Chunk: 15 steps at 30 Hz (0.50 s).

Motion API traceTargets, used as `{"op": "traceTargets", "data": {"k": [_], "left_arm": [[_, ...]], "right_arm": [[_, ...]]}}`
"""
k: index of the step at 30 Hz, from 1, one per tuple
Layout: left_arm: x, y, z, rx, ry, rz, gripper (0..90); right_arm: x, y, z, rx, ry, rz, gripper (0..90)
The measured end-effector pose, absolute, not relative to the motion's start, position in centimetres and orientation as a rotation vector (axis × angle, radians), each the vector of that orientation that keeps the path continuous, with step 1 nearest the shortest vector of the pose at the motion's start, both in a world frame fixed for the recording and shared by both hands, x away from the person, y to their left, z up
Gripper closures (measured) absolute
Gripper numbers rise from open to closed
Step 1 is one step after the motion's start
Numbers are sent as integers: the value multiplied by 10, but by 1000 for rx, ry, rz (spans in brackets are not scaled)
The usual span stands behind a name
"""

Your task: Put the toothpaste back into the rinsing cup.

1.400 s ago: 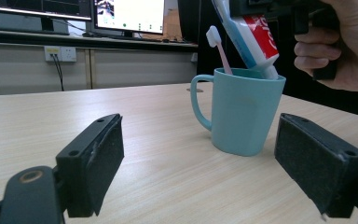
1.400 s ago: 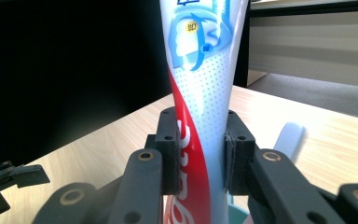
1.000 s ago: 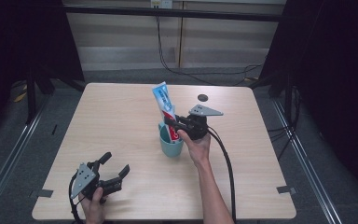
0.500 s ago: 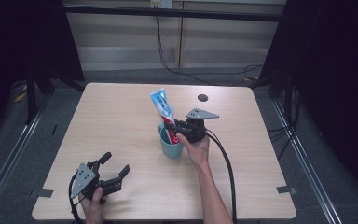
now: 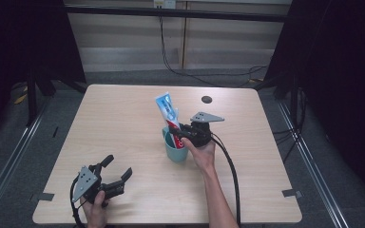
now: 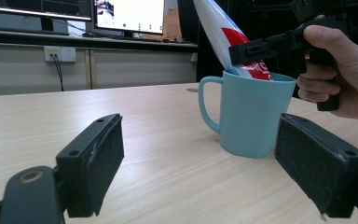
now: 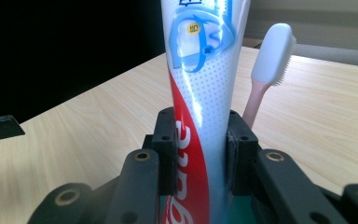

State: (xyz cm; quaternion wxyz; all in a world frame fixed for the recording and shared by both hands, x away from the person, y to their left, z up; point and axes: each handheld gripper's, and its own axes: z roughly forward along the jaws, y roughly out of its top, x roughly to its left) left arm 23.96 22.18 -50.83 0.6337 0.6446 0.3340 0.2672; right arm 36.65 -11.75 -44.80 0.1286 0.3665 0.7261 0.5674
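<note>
- Here, the left gripper (image 5: 116,179) rested low at the near left corner of the table (image 5: 123,118), its jaws spread wide with nothing between them. It looked parked, presumably so as not to get in the way of the work at the cup.
- Ahead of those open jaws, and well apart from them, stood a light blue mug (image 6: 249,114) with its handle turned toward the left of the left gripper view. It stood upright, a fit holder for tall things.
- Just above the mug's rim, the right gripper (image 5: 175,132) pinched a toothpaste tube (image 7: 205,107), its pads pressed flat against either side of the red and white lower body. The grip sat low on the tube, probably to steer the bottom end into the mug while the blue printed top leaned up and away.
- The tube's lower end was inside the mug; whether it touched the bottom could not be told.
- Just beside the tube, on the right of the right gripper view, a pink toothbrush (image 7: 268,70) with a white head stood up out of the same mug, untouched by either jaw.
- The hand (image 5: 200,151) around the right gripper sat on the near side of the mug, so the tube was approached from that side.
</note>
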Motion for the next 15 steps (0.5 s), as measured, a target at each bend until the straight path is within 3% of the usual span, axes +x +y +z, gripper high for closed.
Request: {"op": "traceTargets", "data": {"k": [15], "left_arm": [[240,222,-508,1473,763,615,157]], "right_arm": [[360,-124,-442,1048,2133,1613,691]]}}
